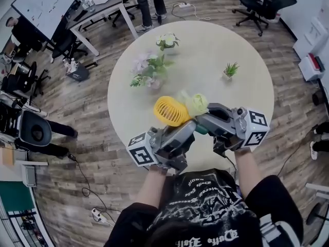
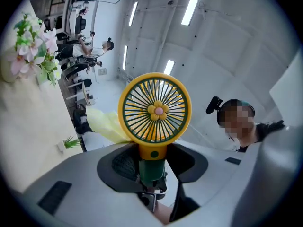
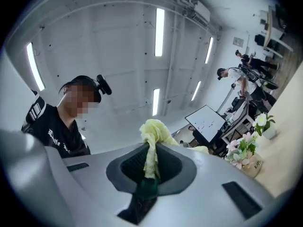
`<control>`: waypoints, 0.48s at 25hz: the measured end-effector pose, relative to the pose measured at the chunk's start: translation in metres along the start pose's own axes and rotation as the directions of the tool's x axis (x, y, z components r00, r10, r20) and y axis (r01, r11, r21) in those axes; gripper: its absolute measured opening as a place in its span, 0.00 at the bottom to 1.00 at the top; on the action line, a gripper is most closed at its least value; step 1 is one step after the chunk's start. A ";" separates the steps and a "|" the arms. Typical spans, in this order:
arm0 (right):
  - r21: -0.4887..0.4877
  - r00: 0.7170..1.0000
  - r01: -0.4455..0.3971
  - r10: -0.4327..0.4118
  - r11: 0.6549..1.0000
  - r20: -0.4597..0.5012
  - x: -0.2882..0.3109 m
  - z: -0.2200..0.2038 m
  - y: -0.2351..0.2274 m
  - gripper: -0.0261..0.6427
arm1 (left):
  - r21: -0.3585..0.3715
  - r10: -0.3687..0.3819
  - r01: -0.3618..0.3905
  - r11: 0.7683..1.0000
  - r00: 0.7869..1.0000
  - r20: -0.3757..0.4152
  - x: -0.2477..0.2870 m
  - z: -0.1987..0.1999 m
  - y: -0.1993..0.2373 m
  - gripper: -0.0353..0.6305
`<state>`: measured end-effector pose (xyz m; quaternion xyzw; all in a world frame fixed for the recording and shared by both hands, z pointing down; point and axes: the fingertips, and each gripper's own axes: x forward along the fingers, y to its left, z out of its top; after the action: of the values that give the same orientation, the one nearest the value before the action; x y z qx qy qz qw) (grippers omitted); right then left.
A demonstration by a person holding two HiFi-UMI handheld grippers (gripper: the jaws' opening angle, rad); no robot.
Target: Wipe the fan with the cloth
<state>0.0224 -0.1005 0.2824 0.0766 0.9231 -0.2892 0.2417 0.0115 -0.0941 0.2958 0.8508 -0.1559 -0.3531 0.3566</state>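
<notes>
A small hand fan with a yellow grille (image 1: 171,110) (image 2: 155,109) and a green handle (image 2: 152,166) is held up above the round table (image 1: 247,94). My left gripper (image 1: 191,126) (image 2: 152,170) is shut on the handle, head upright and tilted upward. A pale yellow-green cloth (image 1: 196,104) (image 3: 153,141) sits bunched just right of the fan head, close beside it; whether it touches the grille I cannot tell. My right gripper (image 1: 202,122) (image 3: 149,167) is shut on the cloth, which sticks up out of its jaws. Both grippers point upward, side by side.
A pot of pink and white flowers (image 1: 149,68) (image 2: 33,46) (image 3: 244,152) stands at the table's far left, a second white-flowered sprig (image 1: 167,40) behind it, a small green plant (image 1: 230,70) at the right. Office chairs (image 1: 36,130), desks and people surround the table.
</notes>
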 end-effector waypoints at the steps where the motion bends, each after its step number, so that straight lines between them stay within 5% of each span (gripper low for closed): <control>1: 0.013 0.999 0.022 -0.022 1.000 0.036 -0.002 0.000 -0.002 0.10 | 0.015 0.010 -0.010 1.000 1.000 0.016 -0.001 0.001 0.001 0.35; 6: 0.055 0.989 0.076 -0.082 0.996 0.122 -0.012 -0.006 -0.007 0.10 | 0.037 0.007 -0.011 0.999 0.995 0.103 -0.009 0.005 0.001 0.35; 12: 0.038 0.974 0.117 -0.122 0.992 0.191 -0.012 -0.004 -0.004 0.10 | -0.019 -0.019 0.024 1.000 0.971 0.239 -0.015 0.020 -0.001 0.35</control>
<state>0.0305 -0.1017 0.2932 -0.0042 0.8943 -0.3215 0.3114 -0.0136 -0.0959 0.2923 0.7999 -0.1849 -0.4584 0.3404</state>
